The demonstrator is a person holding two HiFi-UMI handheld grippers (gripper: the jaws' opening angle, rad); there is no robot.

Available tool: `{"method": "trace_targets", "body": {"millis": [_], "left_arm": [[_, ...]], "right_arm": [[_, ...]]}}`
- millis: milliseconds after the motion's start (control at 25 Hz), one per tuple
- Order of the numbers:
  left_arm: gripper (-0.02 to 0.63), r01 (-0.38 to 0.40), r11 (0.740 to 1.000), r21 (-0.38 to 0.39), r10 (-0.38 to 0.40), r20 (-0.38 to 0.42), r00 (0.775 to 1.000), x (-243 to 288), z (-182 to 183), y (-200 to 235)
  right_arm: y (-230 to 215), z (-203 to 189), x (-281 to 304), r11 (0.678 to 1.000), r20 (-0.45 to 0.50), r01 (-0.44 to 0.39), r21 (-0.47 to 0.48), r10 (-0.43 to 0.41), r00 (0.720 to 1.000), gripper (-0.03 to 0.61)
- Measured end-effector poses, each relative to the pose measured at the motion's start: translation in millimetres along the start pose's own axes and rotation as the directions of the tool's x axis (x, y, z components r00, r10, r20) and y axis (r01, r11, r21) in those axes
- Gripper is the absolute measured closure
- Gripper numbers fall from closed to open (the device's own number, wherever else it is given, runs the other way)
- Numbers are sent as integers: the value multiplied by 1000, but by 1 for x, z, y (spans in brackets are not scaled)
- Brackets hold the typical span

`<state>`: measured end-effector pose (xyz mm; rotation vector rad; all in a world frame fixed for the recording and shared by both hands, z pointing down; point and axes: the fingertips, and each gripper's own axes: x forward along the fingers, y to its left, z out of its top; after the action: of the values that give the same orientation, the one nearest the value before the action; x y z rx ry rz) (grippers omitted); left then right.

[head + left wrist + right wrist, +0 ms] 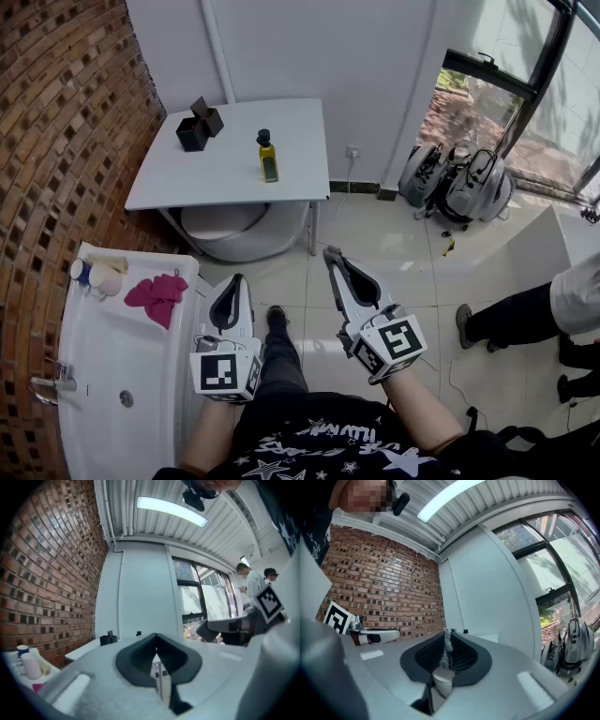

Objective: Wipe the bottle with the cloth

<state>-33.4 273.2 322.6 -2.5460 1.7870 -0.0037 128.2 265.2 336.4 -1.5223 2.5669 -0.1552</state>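
Note:
A small yellow bottle (268, 157) with a black cap stands upright on the white table (234, 173) against the far wall. A pink cloth (157, 296) lies crumpled on the rim of the white sink (112, 394) at my left. My left gripper (235, 279) is shut and empty, held over the floor just right of the sink and close to the cloth. The right gripper (329, 253) is also shut and empty, pointing toward the table, well short of it. From the left gripper view the bottle (138, 633) is a tiny dark shape beyond the shut left gripper (156, 636).
A black box (199, 127) sits on the table's left part. A white round seat (242, 231) is tucked under the table. Cups (94, 277) and a tap (52, 382) are at the sink. Bags (457, 183) lie by the window; a person's legs (511, 319) are at right.

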Motion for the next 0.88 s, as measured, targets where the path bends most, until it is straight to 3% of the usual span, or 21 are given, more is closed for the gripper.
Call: {"method": "trace_targets", "body": {"millis": [160, 360, 600, 880], "left_arm": [[610, 25, 1000, -17, -25, -9, 1000, 70, -10, 50], [609, 58, 998, -10, -58, -18, 998, 184, -13, 119], [609, 154, 988, -19, -155, -78, 985, 276, -33, 158], [609, 164, 985, -52, -171, -172, 970, 316, -64, 176]], "right_arm": [[-18, -7, 75, 1000, 7, 29, 1, -29, 1000, 538], [-42, 15, 199, 993, 23, 41, -110, -38, 999, 538], [-56, 11, 316, 977, -104, 0, -215, -23, 994, 538], [-71, -20, 372, 969, -278, -114, -217, 51, 959, 538]]}}
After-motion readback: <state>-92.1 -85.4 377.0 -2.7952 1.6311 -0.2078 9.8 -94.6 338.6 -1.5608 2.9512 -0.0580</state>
